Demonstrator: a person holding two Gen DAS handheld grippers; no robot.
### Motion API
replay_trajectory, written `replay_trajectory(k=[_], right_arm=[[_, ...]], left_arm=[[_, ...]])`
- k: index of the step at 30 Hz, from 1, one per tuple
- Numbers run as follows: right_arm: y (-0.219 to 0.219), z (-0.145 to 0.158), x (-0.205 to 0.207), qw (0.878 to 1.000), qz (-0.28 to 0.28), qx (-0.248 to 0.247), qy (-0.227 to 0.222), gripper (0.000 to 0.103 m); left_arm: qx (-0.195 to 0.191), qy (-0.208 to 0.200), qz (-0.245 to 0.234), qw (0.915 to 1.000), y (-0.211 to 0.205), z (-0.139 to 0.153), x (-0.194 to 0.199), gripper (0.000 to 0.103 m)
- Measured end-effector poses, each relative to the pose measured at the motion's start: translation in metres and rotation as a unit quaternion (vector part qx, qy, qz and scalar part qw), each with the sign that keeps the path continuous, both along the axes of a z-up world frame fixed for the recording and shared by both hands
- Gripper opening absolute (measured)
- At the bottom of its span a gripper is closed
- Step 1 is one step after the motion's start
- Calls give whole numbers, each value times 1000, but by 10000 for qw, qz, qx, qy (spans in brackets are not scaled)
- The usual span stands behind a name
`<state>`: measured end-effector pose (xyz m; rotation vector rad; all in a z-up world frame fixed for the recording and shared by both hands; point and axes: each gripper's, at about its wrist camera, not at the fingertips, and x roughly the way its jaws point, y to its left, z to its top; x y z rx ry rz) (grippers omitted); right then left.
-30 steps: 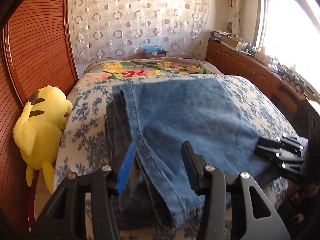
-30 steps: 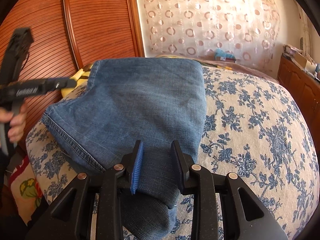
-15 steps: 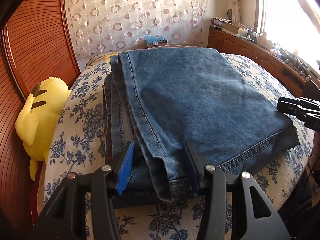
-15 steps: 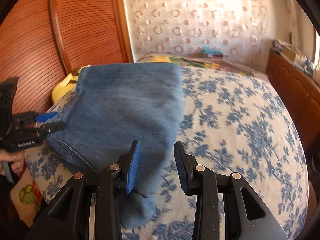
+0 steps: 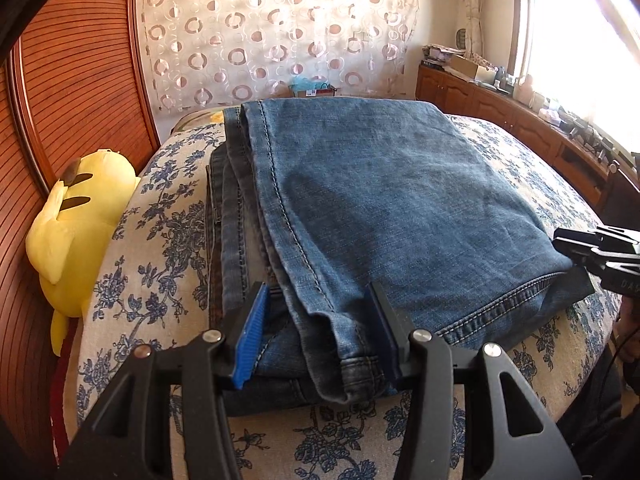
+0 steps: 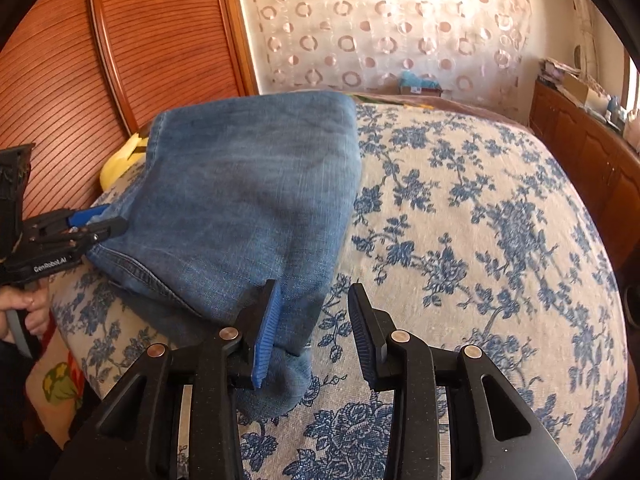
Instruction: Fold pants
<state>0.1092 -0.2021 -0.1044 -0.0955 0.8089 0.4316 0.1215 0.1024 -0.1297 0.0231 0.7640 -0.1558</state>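
Blue jeans point(image 5: 392, 200) lie folded in a flat stack on the flowered bedspread point(image 5: 160, 240). My left gripper point(image 5: 318, 292) stands open astride their near hem corner. The right pad rests against the denim, and a gap shows by the blue left pad. In the right wrist view, my right gripper point(image 6: 314, 292) is open at the jeans' point(image 6: 248, 200) near right corner. Its blue pad is over the denim and its black pad over the bedspread point(image 6: 480, 220). The right gripper point(image 5: 592, 248) also shows at the stack's right end, and the left gripper point(image 6: 80, 232) at the stack's left end.
A yellow plush toy point(image 5: 80, 220) lies between the bed's left edge and the slatted wooden headboard point(image 5: 60, 80). A low wooden cabinet point(image 5: 520, 120) with clutter runs under the window on the right. A person's hand point(image 6: 28, 308) holds the left gripper's handle.
The jeans' upper layer has come down and now lies flat on the stack. My right gripper has opened a little and slid to the jeans' right edge. The left gripper sank slightly.
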Motion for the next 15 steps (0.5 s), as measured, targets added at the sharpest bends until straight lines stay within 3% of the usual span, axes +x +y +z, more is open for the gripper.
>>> replay_trajectory(k=[4,8,15], right_arm=[[2,-5,-2,10000,37,-50,-55,34],[3,-5,0,9997,185,107,69,15],[-3,2,2,9983,202,519,191,6]], left_arm=[[-130,17,80,9999,5,2,-1,49],[-185,-103,90,9997,5,24,-5,49],[-152,-428,-157,9988,-13,61,-11,49]])
